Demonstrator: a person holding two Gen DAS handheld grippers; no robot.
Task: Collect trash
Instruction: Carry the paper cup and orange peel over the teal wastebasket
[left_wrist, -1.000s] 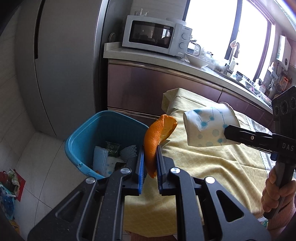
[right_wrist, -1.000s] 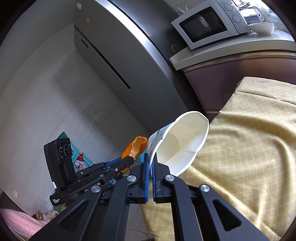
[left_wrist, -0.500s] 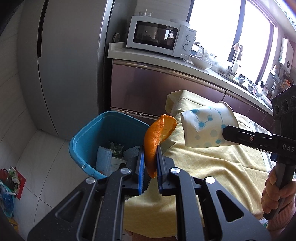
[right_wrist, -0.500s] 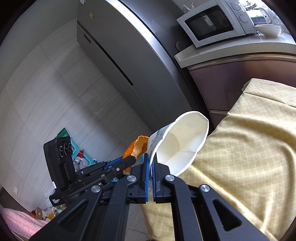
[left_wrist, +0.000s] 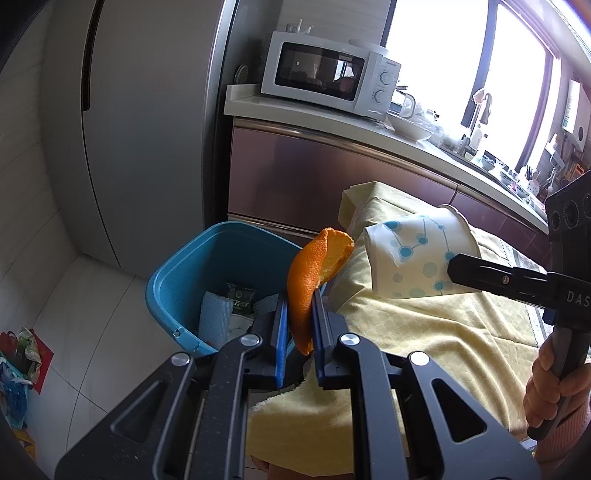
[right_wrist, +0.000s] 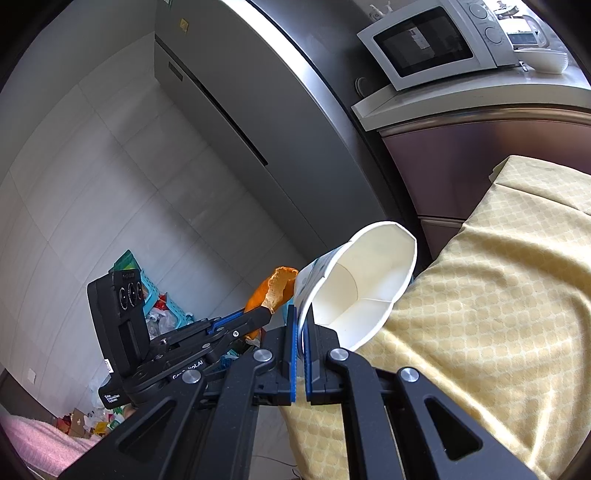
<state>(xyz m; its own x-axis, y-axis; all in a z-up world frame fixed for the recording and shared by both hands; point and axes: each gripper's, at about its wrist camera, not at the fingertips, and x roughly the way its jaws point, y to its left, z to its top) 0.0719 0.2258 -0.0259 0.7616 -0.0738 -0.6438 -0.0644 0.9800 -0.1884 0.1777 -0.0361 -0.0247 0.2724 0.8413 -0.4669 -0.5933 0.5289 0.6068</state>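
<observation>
Bin (left_wrist: 192, 266) down and left on the floor off the bench (left_wrist: 443, 325) edge, nearer the left gripper (left_wrist: 300, 332) clamped on upright peel (left_wrist: 306, 280) than the right gripper (right_wrist: 300, 332) pinching the cup (right_wrist: 369, 280) wall beside it.

Orange peel (left_wrist: 308, 280): curled strip, pith inward, upright, pinched at its lower end, over the bin's edge. Paper cup (left_wrist: 417, 258): white with blue dot-and-line print, on its side in the air at the peel's 3 o'clock, rim crushed flat at 6 o'clock. Blue bin (left_wrist: 207, 258): open, on the floor, holding wrappers and tissue.
</observation>
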